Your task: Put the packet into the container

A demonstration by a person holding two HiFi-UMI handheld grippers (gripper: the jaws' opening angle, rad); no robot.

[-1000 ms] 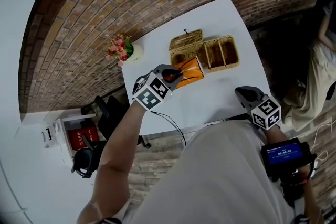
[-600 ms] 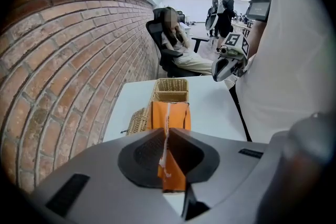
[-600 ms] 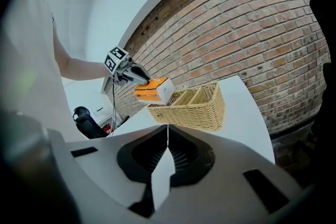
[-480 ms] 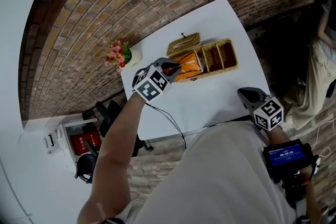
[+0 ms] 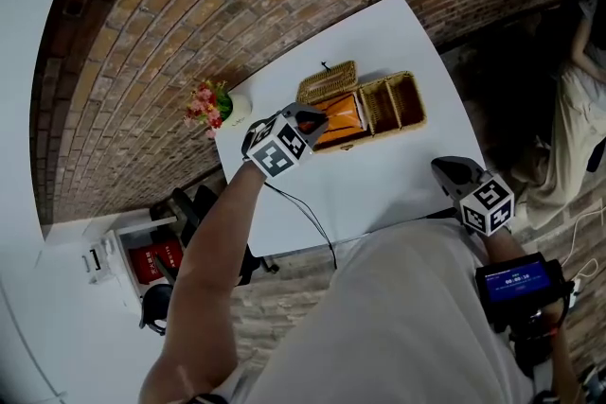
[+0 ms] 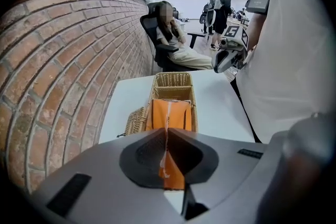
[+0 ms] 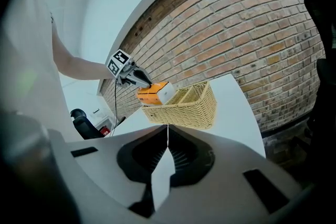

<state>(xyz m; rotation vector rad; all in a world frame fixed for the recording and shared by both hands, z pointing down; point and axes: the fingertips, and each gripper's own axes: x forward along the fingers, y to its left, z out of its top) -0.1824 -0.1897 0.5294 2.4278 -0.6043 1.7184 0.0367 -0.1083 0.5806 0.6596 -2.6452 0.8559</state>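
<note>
The orange packet [image 5: 341, 115] hangs tilted in the left compartment of the wicker container [image 5: 402, 104], its lower end inside and its upper end sticking out. My left gripper [image 5: 317, 120] points steeply down over that end. In the left gripper view its jaws have just been closing and pinch the packet's [image 6: 169, 115] thin sealed edge, with the container [image 6: 170, 80] straight beyond. The left gripper [image 6: 167, 135] is shut on it. My right gripper [image 5: 443, 168] hovers at the table's near right edge, shut and empty, facing the container [image 7: 189, 107] and packet [image 7: 152, 93].
The container's wicker lid [image 5: 327, 79] lies open behind it. A small pot of flowers [image 5: 213, 102] stands at the white table's [image 5: 379, 184] far left corner. A black cable [image 5: 305, 215] crosses the near edge. A brick wall [image 6: 63, 71] borders the table; a person sits in a chair [image 6: 170, 34] beyond.
The left gripper has carried the packet farther over the container and lower, so the packet now sits deeper in the left compartment. The right gripper has stayed where it was.
</note>
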